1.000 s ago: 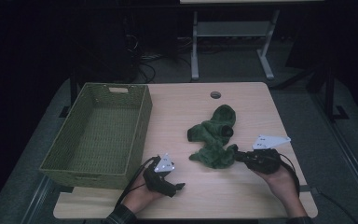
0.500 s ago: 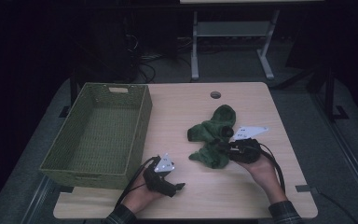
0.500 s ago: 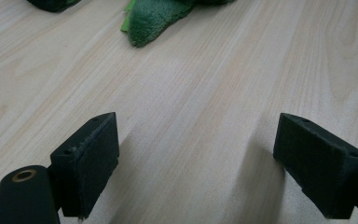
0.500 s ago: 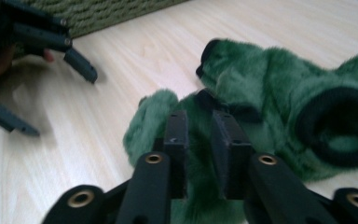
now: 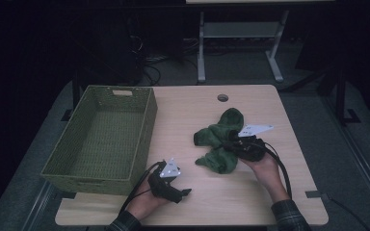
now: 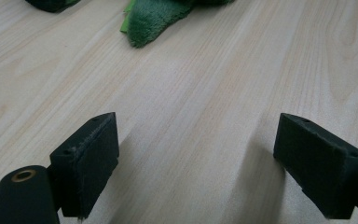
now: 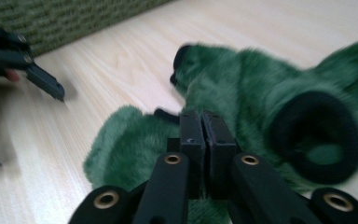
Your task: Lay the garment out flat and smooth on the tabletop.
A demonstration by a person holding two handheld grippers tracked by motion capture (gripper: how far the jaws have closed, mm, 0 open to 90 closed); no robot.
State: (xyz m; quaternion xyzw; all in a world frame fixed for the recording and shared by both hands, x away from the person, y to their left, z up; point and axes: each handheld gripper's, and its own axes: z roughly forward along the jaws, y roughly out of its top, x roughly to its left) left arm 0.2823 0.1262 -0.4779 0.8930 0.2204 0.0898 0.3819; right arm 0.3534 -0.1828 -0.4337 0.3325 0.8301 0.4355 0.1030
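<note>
A heap of green fuzzy socks (image 5: pixel 219 139) with black cuffs lies right of the table's middle. One black cuff opening (image 7: pixel 314 135) faces the right gripper view. My right gripper (image 5: pixel 230 140) rests against the heap's right side. Its jaws (image 7: pixel 203 123) are pressed together over the green fleece, with no fabric visible between them. My left gripper (image 5: pixel 182 192) lies near the front edge with its jaws wide apart (image 6: pixel 196 172) over bare wood. A corner of the socks (image 6: pixel 154 18) lies well ahead of it.
A green woven basket (image 5: pixel 147 120) stands empty on the table's left half, right beside the left hand. A round cable hole (image 5: pixel 222 97) sits near the far edge. Cables trail from both grippers toward the front edge. The floor around the table is dark.
My right gripper has moved left, from beside the heap to up against it. The left gripper and the basket have stayed put.
</note>
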